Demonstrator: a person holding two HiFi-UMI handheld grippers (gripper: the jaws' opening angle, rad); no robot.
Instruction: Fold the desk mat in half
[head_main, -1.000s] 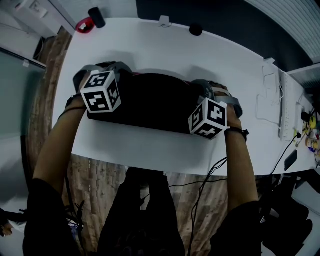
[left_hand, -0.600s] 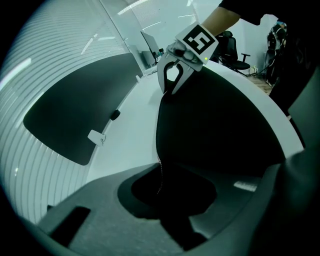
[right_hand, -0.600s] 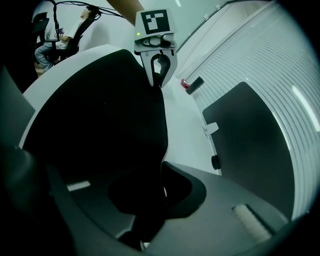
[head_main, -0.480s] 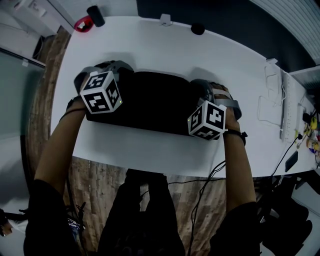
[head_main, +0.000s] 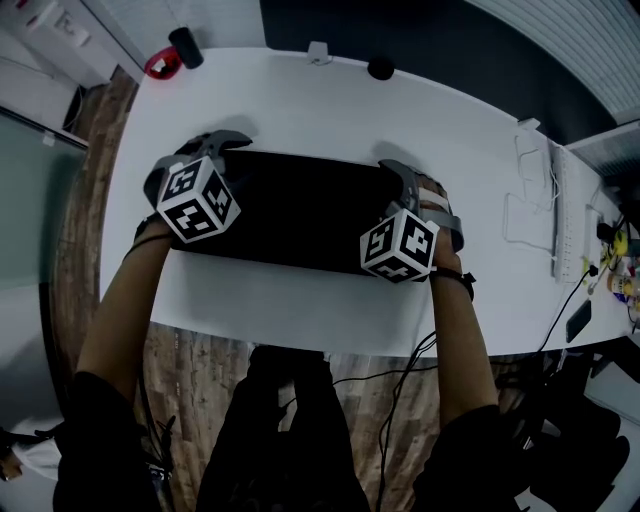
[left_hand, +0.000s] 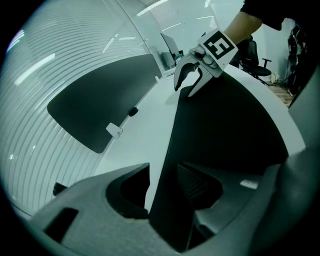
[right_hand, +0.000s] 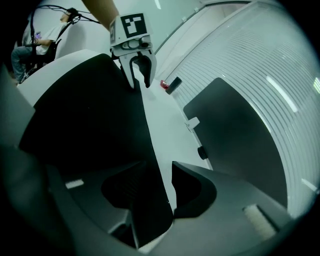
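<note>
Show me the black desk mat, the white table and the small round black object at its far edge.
Black rectangular desk mat (head_main: 300, 215): head view, its top surface.
White table (head_main: 300, 100): head view, bare part beyond the mat.
Small round black object (head_main: 380, 68): head view, its middle.

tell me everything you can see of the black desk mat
The black desk mat is a thin, matte sheet lying flat as a long rectangle on the white table. Its far edge runs between the opening fingers of the grey left gripper and right gripper, one at each far corner.
</note>
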